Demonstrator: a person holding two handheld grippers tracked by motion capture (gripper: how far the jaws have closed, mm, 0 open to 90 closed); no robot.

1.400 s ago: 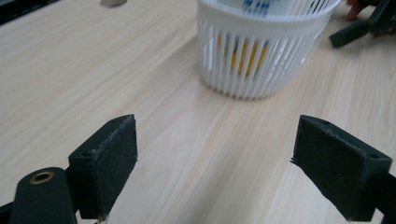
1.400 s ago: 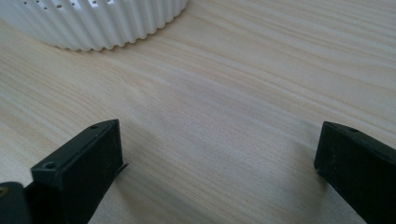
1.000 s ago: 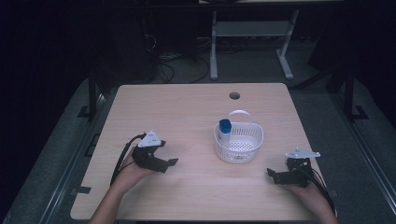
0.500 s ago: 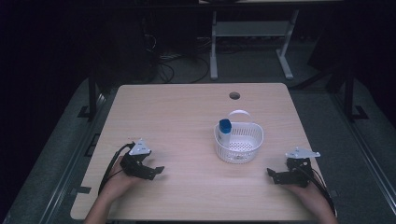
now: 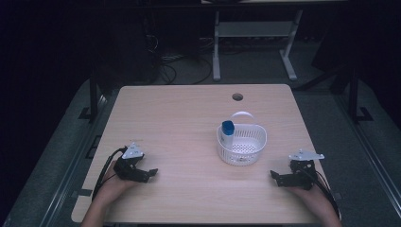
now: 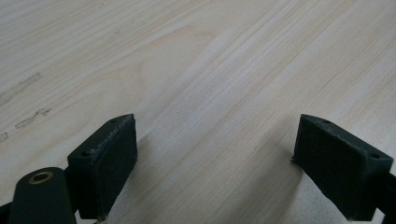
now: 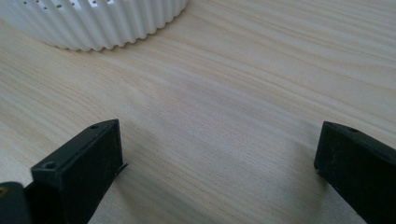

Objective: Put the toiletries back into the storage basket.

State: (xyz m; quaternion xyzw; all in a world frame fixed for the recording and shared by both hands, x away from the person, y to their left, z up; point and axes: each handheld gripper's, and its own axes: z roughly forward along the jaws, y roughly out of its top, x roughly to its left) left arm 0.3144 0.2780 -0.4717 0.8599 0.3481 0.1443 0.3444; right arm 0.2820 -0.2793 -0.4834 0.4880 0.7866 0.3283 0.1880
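Pale wood-grain table point(image 5: 179, 118), largest item on my list: one round cable hole point(image 5: 237, 97) near its far edge, a few faint scuffs on the surface in the left gripper view.

White ribbed basket point(image 5: 242, 147), perforated floor, handle at its far side; it stands right of the table's centre. In the right gripper view I see its wall point(image 7: 98, 23) ahead and to the left of the jaws, apart from them.

Bottle point(image 5: 228, 132), pale body with blue cap, upright inside the basket against its left wall. I can read no label, brand or writing on it or anywhere else.

Left gripper point(image 5: 150, 173), low at the near left corner of the table, well apart from the basket: jaws spread wide, nothing between them but bare wood.

Right gripper point(image 5: 274, 176), low at the near right, near the basket: jaws likewise wide apart, holding nothing.
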